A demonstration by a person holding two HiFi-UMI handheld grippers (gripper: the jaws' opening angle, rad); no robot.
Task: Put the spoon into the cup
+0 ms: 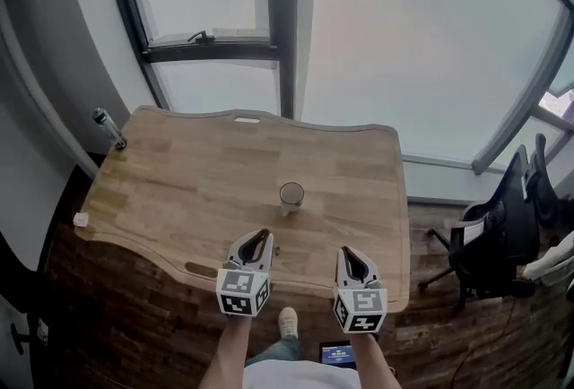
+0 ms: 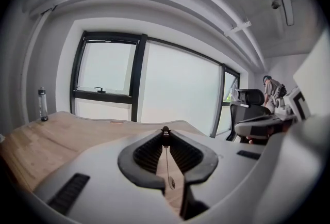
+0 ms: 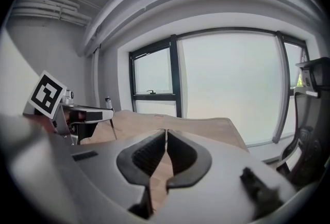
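While the left gripper (image 2: 165,135) pinches the top end of a thin spoon (image 2: 166,161) between nearly closed jaw tips, the spoon's slender shaft slants down and back beneath them, ending in a small oval. This gripper hovers over the near edge of a wooden desk (image 1: 179,172), left of the middle. An empty-looking cup (image 1: 291,194) stands upright near the desk's centre, just beyond the left gripper and apart from it. The right gripper (image 3: 165,131) hovers beside the left one, also over the near edge, its jaws pressed together with nothing between them. A clear bottle (image 1: 109,127) stands at the far left corner. An office chair (image 1: 493,239) sits off the desk's right edge.
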